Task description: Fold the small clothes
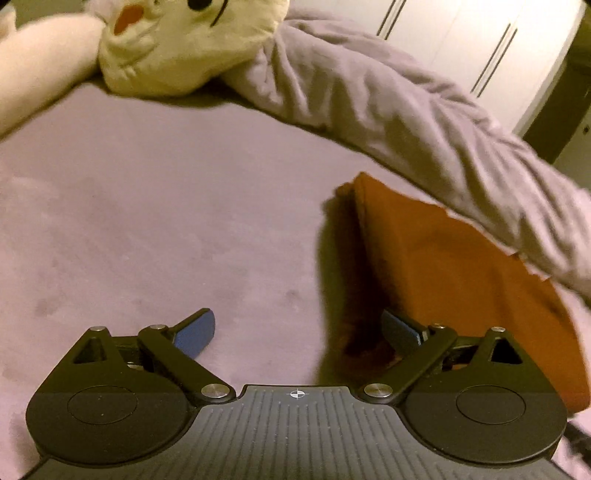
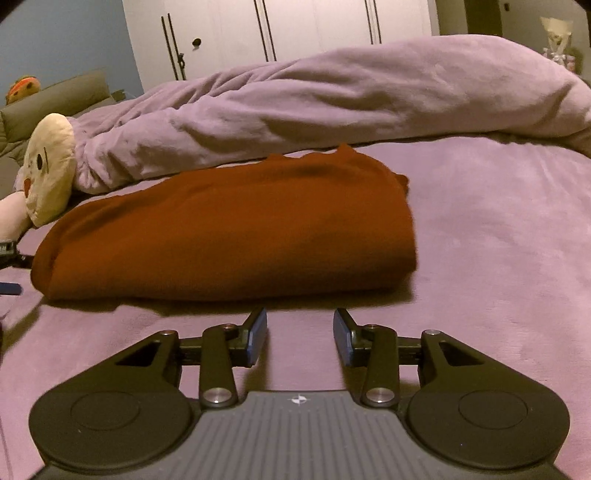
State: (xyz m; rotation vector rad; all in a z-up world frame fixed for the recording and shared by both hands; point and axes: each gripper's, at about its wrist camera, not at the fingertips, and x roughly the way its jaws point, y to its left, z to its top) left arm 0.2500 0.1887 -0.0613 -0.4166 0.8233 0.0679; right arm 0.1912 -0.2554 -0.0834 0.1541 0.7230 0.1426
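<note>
Garment (image 2: 229,225): lying folded into a thick rust-orange bundle on the bed, just in front of the rumpled duvet, its far edge touching the duvet in the left wrist view.
Bed (image 2: 498,240): carrying everything under a mauve sheet.
Left claw (image 1: 299,332): hanging released, jaws spread wide, nothing between the blue pads; right pad (image 1: 400,328) sitting over the garment's shadowed near edge, contact impossible to judge.
Right claw (image 2: 300,334): hovering released just short of the garment's near fold, jaws parted with only bare sheet between them.
Duvet (image 2: 332,96): lying bunched in a long lilac ridge across the far side of the bed.
Plush toy (image 1: 184,44): resting cream-coloured beside the duvet's end, well apart from the claws.
Wardrobe (image 2: 314,26): standing white behind the bed.
</note>
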